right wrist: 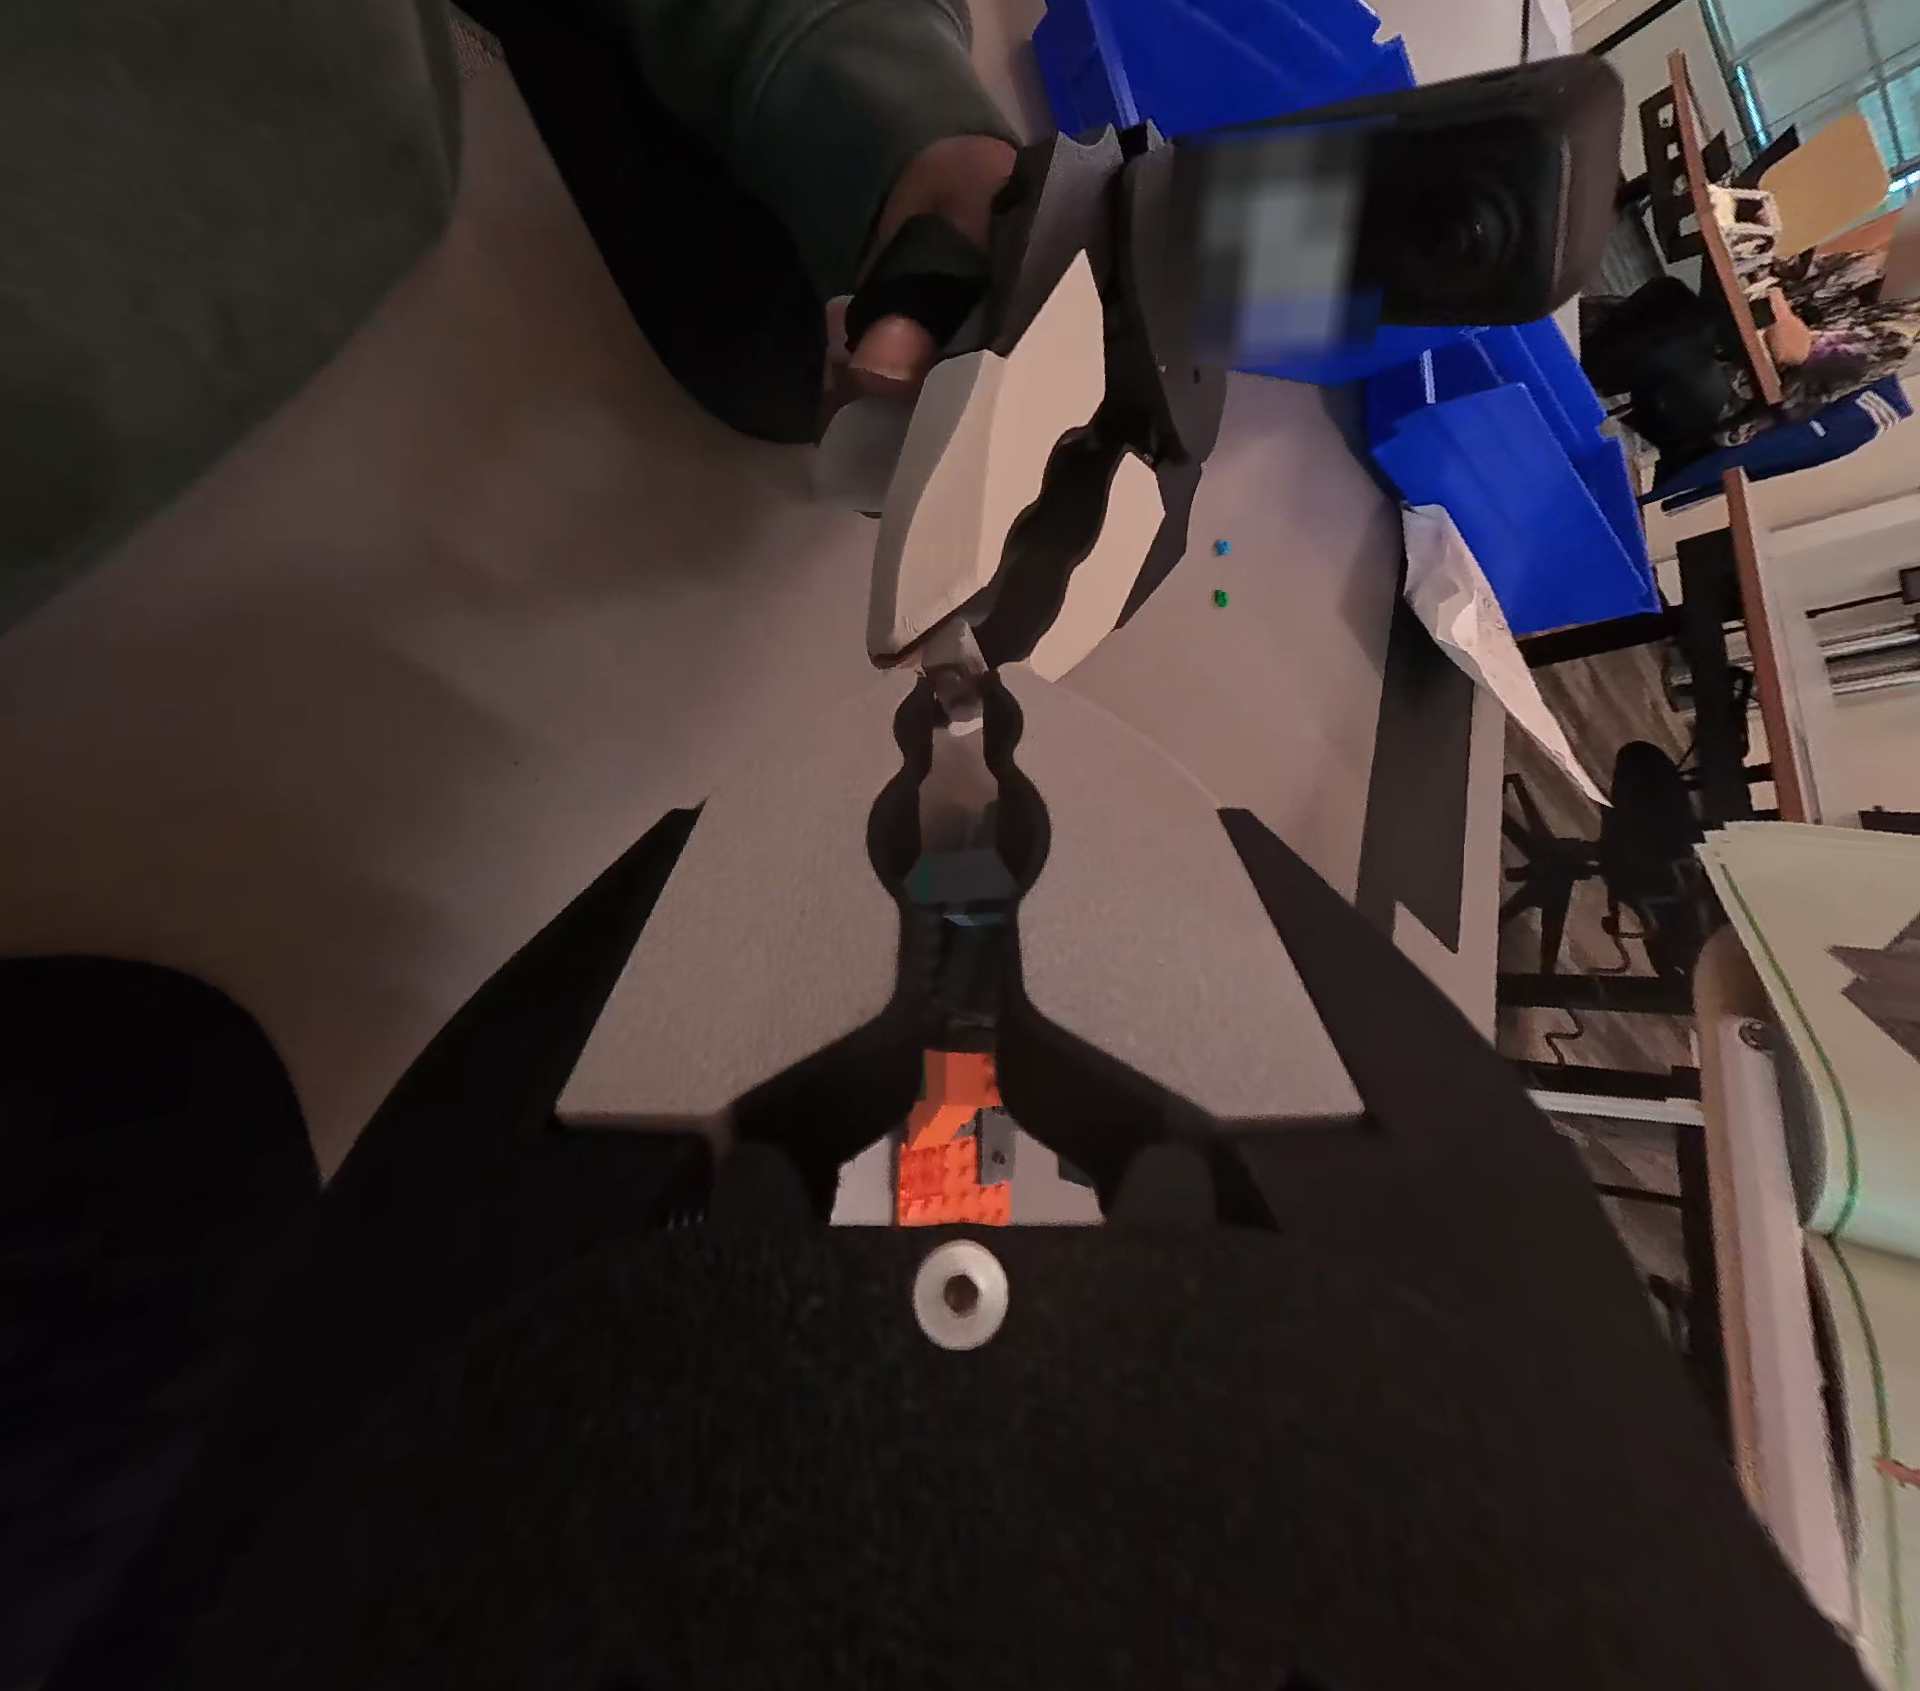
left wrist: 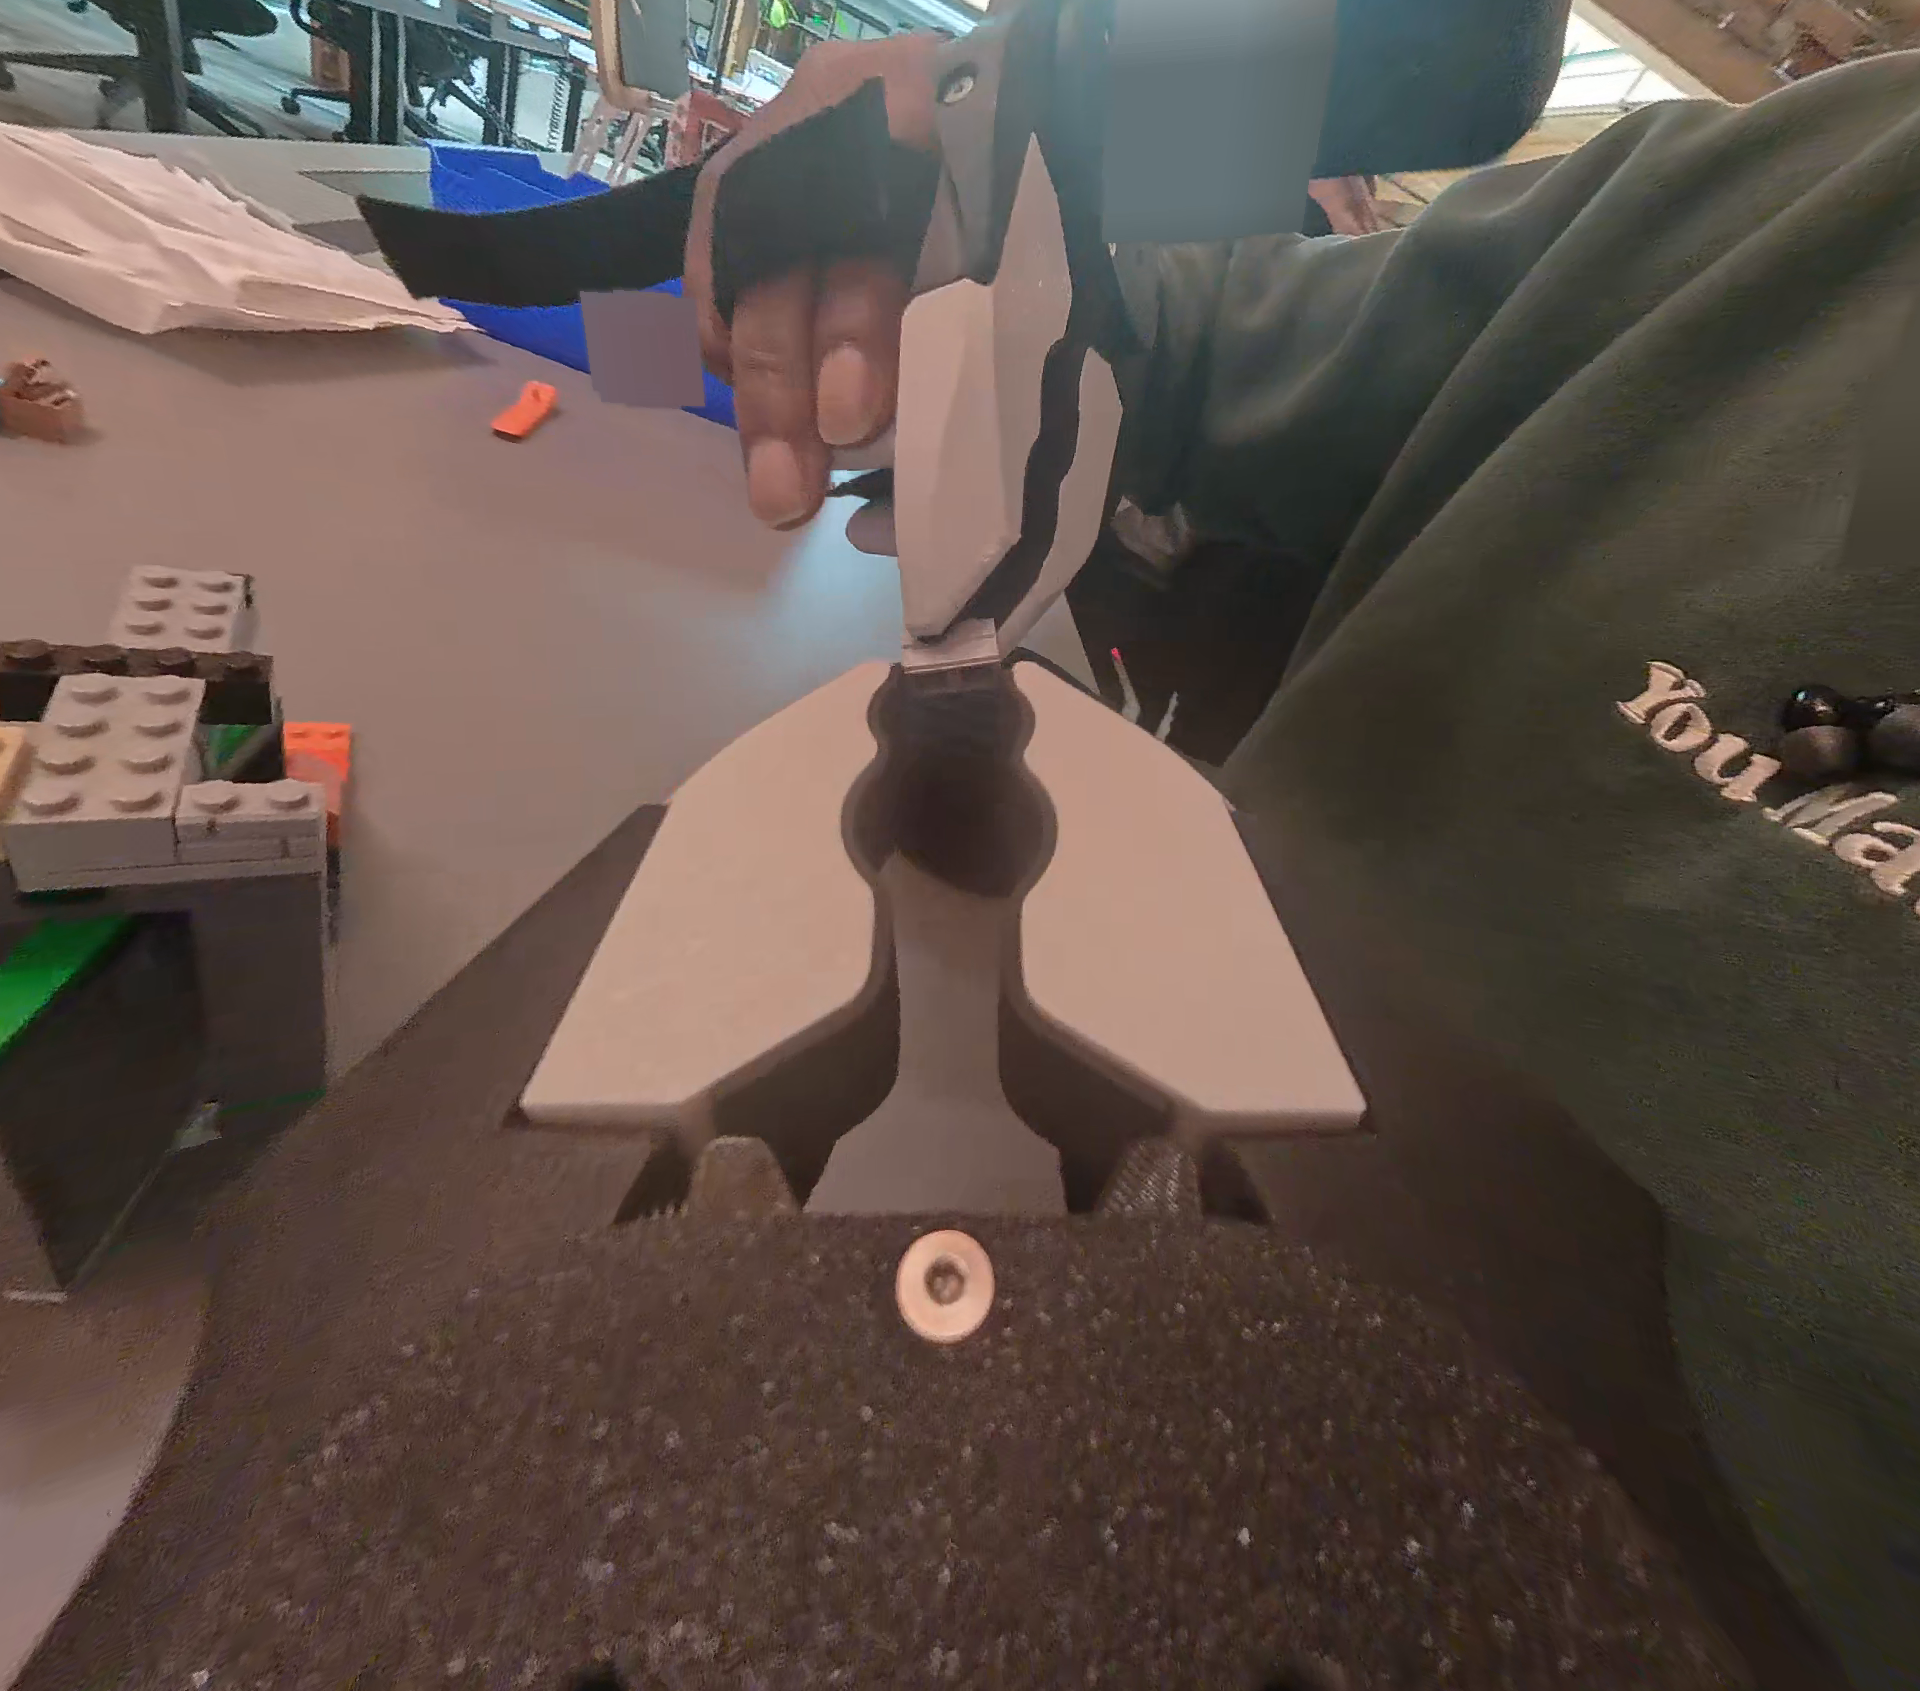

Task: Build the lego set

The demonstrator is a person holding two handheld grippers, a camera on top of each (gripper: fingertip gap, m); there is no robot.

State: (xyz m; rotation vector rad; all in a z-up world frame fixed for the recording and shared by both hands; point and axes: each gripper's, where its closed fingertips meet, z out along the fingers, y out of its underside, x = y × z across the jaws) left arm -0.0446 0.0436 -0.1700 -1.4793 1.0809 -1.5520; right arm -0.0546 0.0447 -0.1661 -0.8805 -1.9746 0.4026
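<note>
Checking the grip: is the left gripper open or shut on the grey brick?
Shut on it: the left gripper pinches the grey brick at its tips; the right gripper grips its far end.

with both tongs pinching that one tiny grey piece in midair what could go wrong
1. The small grey piece is pinched only at the very tips of the left tongs and right tongs, so it could slip and drop onto the table.
2. Pulling unevenly might twist it out of one grip.
3. The brick build stands close by; a swing could knock it.
</note>
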